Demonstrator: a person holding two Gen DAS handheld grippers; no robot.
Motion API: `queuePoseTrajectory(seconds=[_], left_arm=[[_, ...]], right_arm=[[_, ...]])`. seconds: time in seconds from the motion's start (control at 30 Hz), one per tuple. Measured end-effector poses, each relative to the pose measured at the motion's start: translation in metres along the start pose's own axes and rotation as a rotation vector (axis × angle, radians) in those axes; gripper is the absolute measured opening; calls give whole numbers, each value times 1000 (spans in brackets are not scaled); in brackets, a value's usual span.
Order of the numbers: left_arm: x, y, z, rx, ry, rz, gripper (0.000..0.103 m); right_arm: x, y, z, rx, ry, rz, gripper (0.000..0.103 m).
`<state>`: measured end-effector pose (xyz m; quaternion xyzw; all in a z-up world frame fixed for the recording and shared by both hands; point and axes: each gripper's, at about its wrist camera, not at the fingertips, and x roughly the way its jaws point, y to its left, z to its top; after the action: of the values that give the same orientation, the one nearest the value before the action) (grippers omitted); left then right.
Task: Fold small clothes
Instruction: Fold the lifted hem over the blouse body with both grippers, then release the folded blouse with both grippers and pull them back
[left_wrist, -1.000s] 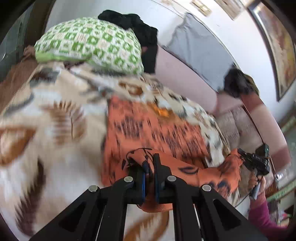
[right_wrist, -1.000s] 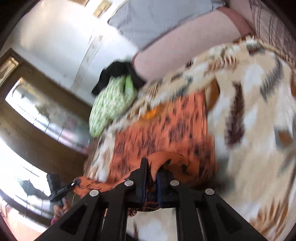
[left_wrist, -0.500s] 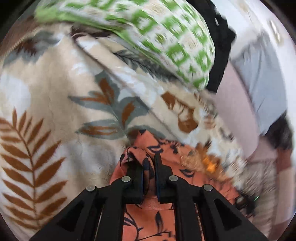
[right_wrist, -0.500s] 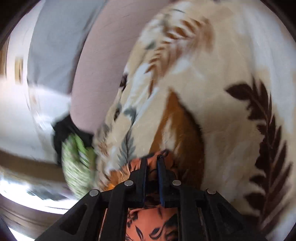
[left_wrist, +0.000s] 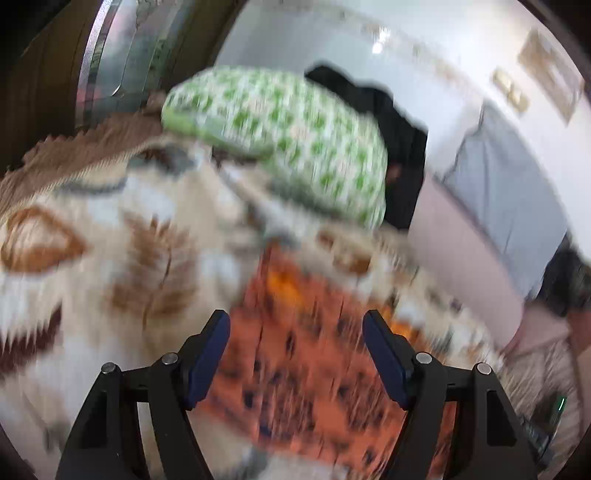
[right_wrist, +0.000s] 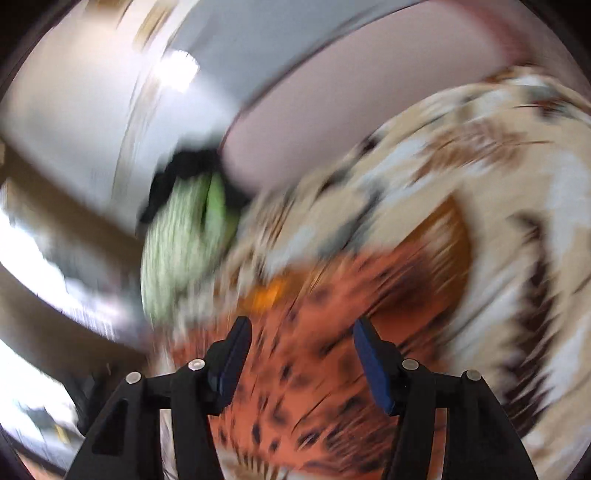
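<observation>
In the left wrist view, badly smeared by motion, the left hand-held gripper (left_wrist: 295, 356) has its jaws apart and opening, with nothing pinched between the blue pads; the orange patterned garment (left_wrist: 317, 373) lies flat beyond and under them on the leaf-print blanket (left_wrist: 110, 266) of the bed. Beyond the garment a green-and-white pillow (left_wrist: 288, 140) rests on the blanket, with a dark cloth (left_wrist: 399, 122) behind it against the wall. In the right wrist view, equally blurred, the right hand-held gripper (right_wrist: 301, 356) also has its jaws apart and opening, free of cloth, above the same orange patterned garment (right_wrist: 317, 387); the green-and-white pillow (right_wrist: 181, 251) sits beyond the garment to the left, and the leaf-print blanket (right_wrist: 498, 192) spreads to the garment's right. Judging by both pairs of jaws letting go over a garment that lies flat, the step in hand looks like the release at the end of one fold. The next move probably calls for finding fresh edges or corners of the garment, though the blur hides where its edges run, so the layers cannot be counted.
</observation>
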<state>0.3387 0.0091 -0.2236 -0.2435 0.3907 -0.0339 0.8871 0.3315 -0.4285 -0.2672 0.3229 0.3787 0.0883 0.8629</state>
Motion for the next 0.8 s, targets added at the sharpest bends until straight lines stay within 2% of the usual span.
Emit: queuePoseTrajectory(seconds=[0.07, 0.13, 0.2, 0.27, 0.33, 0.4, 0.53, 0.6, 0.7, 0.8], left_arm=[[13, -2, -16, 24, 61, 62, 75], [29, 3, -22, 66, 114, 111, 75], [39, 10, -28, 90, 128, 157, 75], [57, 22, -27, 73, 186, 209, 75], [70, 32, -25, 18, 251, 171, 75], [74, 39, -19, -21, 269, 154, 75], [77, 50, -9, -74, 292, 117, 75], [77, 54, -6, -101, 300, 99, 75], [73, 55, -4, -100, 312, 87, 75], [68, 58, -7, -125, 303, 86, 75]], right_arm=[[41, 44, -29, -132, 119, -46, 58], [74, 73, -53, -217, 189, -85, 54], [109, 89, -67, -244, 252, -87, 53], [139, 97, -73, -262, 285, -122, 53], [166, 106, -69, -321, 267, -190, 53], [188, 116, -51, -333, 228, -223, 53], [220, 113, 13, -256, 105, -281, 53], [217, 113, 38, -196, 0, -292, 53], [210, 129, 43, -190, -32, -233, 53], [205, 153, 22, -283, -4, -213, 53]])
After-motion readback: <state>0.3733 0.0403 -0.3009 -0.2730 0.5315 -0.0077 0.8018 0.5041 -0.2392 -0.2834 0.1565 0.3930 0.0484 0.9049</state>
